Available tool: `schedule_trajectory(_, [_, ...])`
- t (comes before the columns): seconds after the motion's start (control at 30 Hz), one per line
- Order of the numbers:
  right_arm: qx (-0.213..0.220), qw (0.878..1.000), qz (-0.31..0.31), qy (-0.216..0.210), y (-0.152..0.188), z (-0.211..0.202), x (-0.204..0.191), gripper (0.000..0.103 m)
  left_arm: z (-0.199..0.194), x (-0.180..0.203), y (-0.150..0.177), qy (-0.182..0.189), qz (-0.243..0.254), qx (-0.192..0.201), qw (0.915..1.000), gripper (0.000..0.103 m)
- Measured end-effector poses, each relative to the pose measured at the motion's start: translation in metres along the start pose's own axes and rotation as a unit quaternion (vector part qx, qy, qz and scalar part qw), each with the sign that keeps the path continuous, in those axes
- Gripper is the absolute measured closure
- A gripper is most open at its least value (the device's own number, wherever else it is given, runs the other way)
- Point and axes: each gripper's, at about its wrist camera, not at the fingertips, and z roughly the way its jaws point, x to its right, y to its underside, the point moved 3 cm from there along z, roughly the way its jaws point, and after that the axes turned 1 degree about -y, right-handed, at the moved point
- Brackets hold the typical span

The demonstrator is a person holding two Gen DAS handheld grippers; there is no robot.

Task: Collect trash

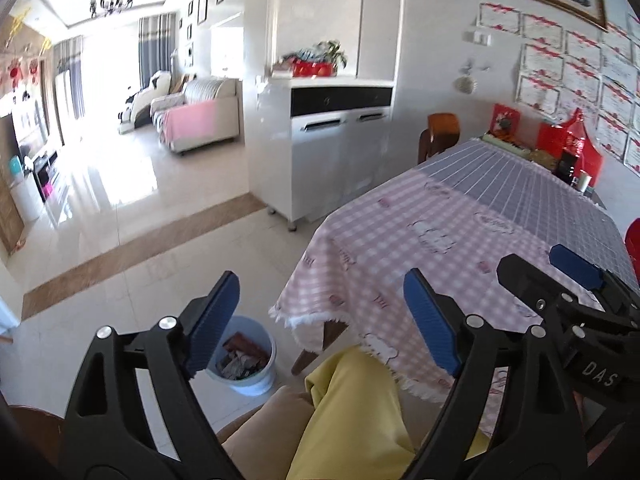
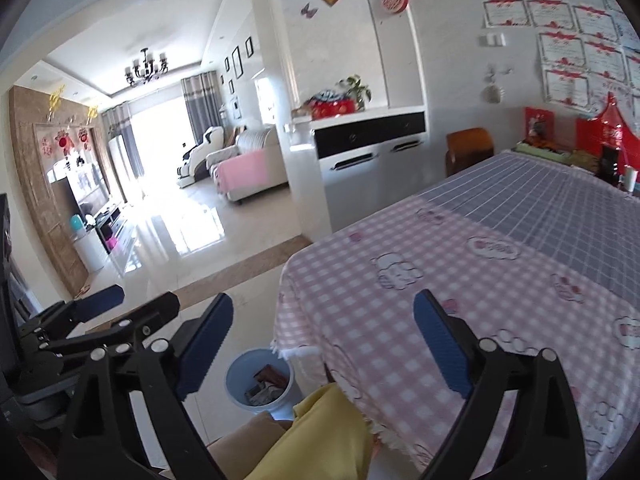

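Left gripper point(image 1: 320, 320) and right gripper point(image 2: 324, 340) side by side above the person's lap, both jaws spread and empty, pale blue bin point(image 1: 264, 380) holding trash point(image 1: 244, 360) on the floor beside the checked-cloth worktop point(image 2: 460, 280)

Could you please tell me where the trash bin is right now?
The blue trash bin stands on the floor tiles beside the corner of the checked table, low centre in both wrist views, just past the person's yellow-clad knee.

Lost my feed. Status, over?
Left gripper and right gripper: jaws open, empty. Blue bin on floor by table, trash inside. Nothing blocking.
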Motion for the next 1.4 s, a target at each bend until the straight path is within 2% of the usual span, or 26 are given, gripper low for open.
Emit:
schedule_trajectory(0.13, [0.021,1.0,0.001,0.015,-0.002,-0.027,0.009,0.012,-0.025,0.01,-0.001,0.011,0.004,0.02,0.9997,0.019])
schedule_trajectory(0.33, [0.048,0.999,-0.004,0.012,-0.008,-0.064,0.009,0.009,-0.054,0.016,-0.005,0.015,-0.001,0.052,0.9986,0.018])
schedule_trajectory(0.57, [0.068,0.997,-0.012,0.015,-0.014,-0.088,0.004,0.009,-0.071,0.016,-0.007,0.011,-0.015,0.06,0.998,0.018])
schedule_trajectory(0.9, [0.069,0.998,0.0,0.0,-0.015,-0.098,0.001,0.009,-0.085,0.015,-0.006,0.0,-0.015,0.075,0.997,0.016])
schedule_trajectory(1.4, [0.068,0.998,0.001,0.008,-0.012,-0.101,0.003,0.009,-0.092,0.014,-0.004,-0.009,-0.011,0.077,0.9969,0.016])
